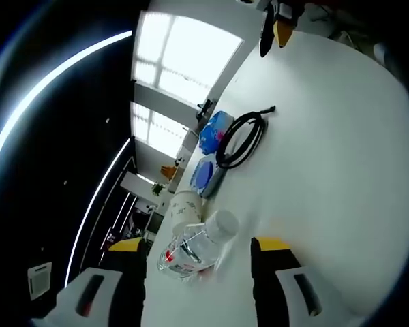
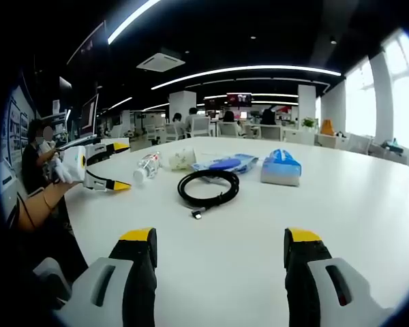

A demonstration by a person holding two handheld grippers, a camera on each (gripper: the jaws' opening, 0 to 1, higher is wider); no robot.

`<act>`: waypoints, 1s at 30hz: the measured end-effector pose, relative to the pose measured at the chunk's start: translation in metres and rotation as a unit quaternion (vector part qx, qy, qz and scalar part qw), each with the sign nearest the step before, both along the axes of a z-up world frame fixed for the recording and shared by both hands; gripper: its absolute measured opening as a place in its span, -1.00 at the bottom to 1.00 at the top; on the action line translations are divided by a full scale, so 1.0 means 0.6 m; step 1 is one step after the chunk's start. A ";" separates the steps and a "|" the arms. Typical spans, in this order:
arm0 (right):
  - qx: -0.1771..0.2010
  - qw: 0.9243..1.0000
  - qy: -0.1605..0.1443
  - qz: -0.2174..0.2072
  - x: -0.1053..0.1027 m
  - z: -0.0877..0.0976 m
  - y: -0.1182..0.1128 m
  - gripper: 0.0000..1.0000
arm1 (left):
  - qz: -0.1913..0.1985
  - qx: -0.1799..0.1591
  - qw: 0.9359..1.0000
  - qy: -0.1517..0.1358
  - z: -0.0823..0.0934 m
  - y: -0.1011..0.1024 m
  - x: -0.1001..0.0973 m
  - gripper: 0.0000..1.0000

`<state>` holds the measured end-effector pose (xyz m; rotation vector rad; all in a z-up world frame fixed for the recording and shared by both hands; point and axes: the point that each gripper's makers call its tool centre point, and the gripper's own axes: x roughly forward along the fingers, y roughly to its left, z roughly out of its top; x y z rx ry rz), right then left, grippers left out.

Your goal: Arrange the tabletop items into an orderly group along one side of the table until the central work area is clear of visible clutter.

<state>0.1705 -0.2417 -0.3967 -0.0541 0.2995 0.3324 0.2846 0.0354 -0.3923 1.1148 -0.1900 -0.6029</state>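
one bottle point(image 1: 194, 246), one cup point(image 1: 185, 206), one coiled cable point(image 2: 208, 185), two blue packs point(image 2: 281, 167)

A: Item one, background fixtures?
B: Ceiling light strips point(image 2: 259, 69), curved, lit; ceiling air vent point(image 2: 163, 61); large windows point(image 2: 395, 95) along one side.

A: Item two, furnishings beyond the worktop?
B: White pillar point(image 2: 182, 103), a mounted screen point(image 2: 239, 99), distant desks with seated people, possibly four; detail blurred.
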 end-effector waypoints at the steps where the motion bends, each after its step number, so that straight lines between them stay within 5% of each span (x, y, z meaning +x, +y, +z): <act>1: 0.000 1.000 0.000 0.000 0.000 0.000 0.000 0.45 | 0.003 0.002 1.000 -0.002 0.000 0.000 0.001 0.21; 30: 0.007 1.000 0.013 0.005 0.000 -0.012 0.004 0.38 | -0.012 0.034 0.999 -0.019 -0.005 -0.014 0.009 0.06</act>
